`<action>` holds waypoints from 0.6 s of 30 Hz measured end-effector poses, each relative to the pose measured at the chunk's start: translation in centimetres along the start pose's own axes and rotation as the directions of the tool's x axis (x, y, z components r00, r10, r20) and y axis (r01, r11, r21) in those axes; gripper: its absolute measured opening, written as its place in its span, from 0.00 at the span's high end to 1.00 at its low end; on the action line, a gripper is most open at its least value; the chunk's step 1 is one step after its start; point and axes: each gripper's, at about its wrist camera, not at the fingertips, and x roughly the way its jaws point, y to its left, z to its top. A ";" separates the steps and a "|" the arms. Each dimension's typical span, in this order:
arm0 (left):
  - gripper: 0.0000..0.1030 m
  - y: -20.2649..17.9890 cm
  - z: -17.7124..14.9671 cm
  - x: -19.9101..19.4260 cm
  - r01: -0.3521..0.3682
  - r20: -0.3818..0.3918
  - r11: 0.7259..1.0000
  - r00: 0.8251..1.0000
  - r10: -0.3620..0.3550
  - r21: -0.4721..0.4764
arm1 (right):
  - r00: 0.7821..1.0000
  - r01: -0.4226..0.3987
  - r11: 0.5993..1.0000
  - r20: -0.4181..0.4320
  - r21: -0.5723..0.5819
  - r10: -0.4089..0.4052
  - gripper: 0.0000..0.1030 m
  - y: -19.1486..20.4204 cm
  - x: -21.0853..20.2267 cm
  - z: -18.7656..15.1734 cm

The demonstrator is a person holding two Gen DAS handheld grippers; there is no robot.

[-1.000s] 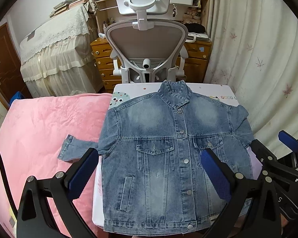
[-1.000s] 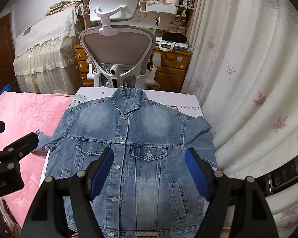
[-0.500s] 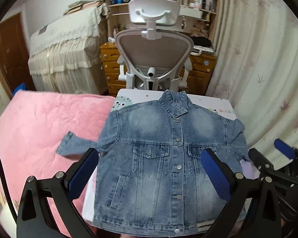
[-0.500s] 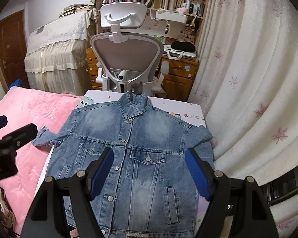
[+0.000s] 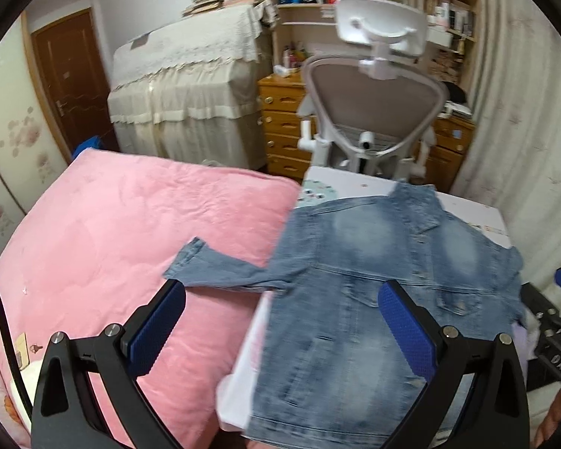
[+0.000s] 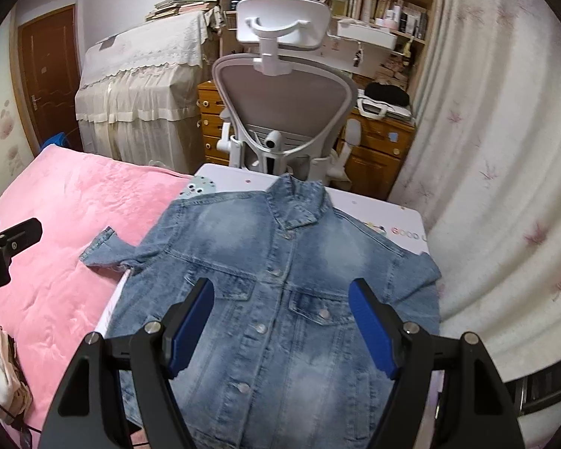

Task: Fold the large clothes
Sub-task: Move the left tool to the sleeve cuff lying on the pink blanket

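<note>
A blue denim jacket lies flat, front up and buttoned, on a small white table; it also shows in the left wrist view. Its left sleeve reaches onto the pink bed; in the right wrist view the sleeve shows too. My left gripper is open and empty, above the sleeve and the jacket's left side. My right gripper is open and empty, above the jacket's middle. The jacket's right sleeve lies folded at the table's right edge.
A pink quilted bed adjoins the table on the left. A white office chair stands behind the table, with wooden drawers and bookshelves beyond. A floral curtain hangs close on the right. A cloth-covered cabinet stands at back left.
My left gripper has swung to the left and back, so the bed and sleeve fill more of its view. My right gripper has drawn back and up a little. The jacket has not moved.
</note>
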 end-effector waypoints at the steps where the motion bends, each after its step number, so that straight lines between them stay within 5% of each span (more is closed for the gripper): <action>1: 0.01 1.2 0.2 0.9 -0.002 -0.011 1.000 1.000 0.002 -0.007 | 1.000 0.005 1.000 -0.001 0.000 -0.005 0.27 0.8 0.4 0.4; 10: 0.01 9.8 0.6 9.2 -0.059 -0.036 0.998 0.998 0.059 -0.003 | 0.999 0.015 1.000 -0.041 -0.004 -0.015 0.27 9.9 6.6 3.1; 18: 0.04 17.0 -2.3 20.7 0.016 -0.215 0.995 0.976 -0.036 -0.096 | 0.994 0.020 0.999 -0.110 -0.043 -0.025 0.27 17.9 13.3 2.4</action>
